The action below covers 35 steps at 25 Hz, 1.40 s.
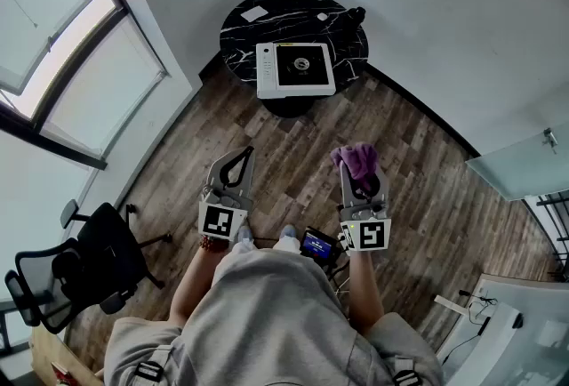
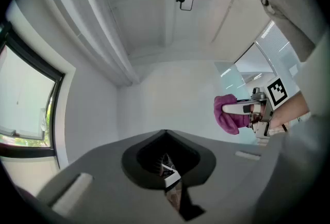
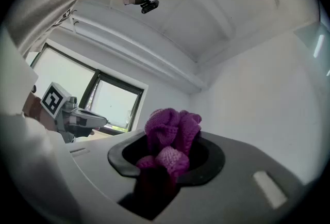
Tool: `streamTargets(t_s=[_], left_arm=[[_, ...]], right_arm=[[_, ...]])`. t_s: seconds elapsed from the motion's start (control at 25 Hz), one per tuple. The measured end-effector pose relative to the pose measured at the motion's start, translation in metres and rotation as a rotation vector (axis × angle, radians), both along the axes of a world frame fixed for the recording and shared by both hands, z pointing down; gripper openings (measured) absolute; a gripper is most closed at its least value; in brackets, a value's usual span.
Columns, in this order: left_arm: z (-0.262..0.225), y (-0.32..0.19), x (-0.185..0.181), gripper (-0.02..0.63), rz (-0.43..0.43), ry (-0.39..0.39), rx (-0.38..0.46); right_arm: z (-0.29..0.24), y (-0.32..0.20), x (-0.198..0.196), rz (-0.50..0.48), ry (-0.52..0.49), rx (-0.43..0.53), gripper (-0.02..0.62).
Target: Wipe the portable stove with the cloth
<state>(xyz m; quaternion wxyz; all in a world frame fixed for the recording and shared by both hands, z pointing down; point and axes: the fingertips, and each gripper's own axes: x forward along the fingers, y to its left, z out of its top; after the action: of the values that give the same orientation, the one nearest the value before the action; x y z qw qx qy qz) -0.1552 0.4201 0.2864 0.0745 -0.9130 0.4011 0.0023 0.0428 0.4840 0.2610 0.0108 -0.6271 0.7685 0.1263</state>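
The portable stove (image 1: 296, 69), white with a black square top, sits on a round black marble table (image 1: 240, 28) far ahead of me. A purple knitted cloth (image 1: 356, 159) is bunched at the tip of my right gripper (image 1: 358, 171), which is shut on it; the cloth (image 3: 170, 138) fills the jaws in the right gripper view. My left gripper (image 1: 240, 160) is held level beside it, shut and empty. In the left gripper view the jaws meet at the tip (image 2: 165, 132), and the right gripper with the cloth (image 2: 229, 113) shows at the right. Both grippers hang over the floor, well short of the table.
Wood-plank floor (image 1: 427, 197) lies between me and the table. A black office chair (image 1: 84, 264) stands at the left, windows (image 1: 71, 64) behind it. A white card (image 1: 254, 14) and a small dark object (image 1: 356, 16) lie on the table. A glass panel (image 1: 520, 164) and a white desk (image 1: 516, 331) are at the right.
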Motion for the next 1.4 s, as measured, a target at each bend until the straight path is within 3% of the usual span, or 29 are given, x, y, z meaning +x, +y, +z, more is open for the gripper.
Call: streamTargets(t_s=[0.16,0.36,0.52,0.72,1.16,1.4], left_arm=[[0.005,-0.002,0.022,0.002,-0.017,-0.002,-0.013],[0.012,-0.003,0.051,0.002,-0.02,-0.012,-0.024],[0.021,-0.003,0.067,0.002,-0.013,-0.016,-0.053],[0.038,-0.022,0.071,0.002,-0.003,-0.014,-0.098],[0.072,-0.132,0.082,0.002,0.124,-0.02,-0.144],[0.101,-0.181,0.084,0.002,0.204,-0.054,-0.171]], right_arm=[[0.007,-0.004,0.024,-0.027,-0.018,-0.014,0.166],[0.016,-0.014,0.042,-0.128,0.013,-0.043,0.193],[0.023,-0.026,0.049,-0.2,0.027,-0.067,0.201],[0.028,-0.047,0.045,-0.291,-0.024,-0.09,0.201],[0.042,-0.149,0.068,-0.158,0.088,-0.109,0.192],[0.063,-0.217,0.085,-0.134,0.121,-0.265,0.192]])
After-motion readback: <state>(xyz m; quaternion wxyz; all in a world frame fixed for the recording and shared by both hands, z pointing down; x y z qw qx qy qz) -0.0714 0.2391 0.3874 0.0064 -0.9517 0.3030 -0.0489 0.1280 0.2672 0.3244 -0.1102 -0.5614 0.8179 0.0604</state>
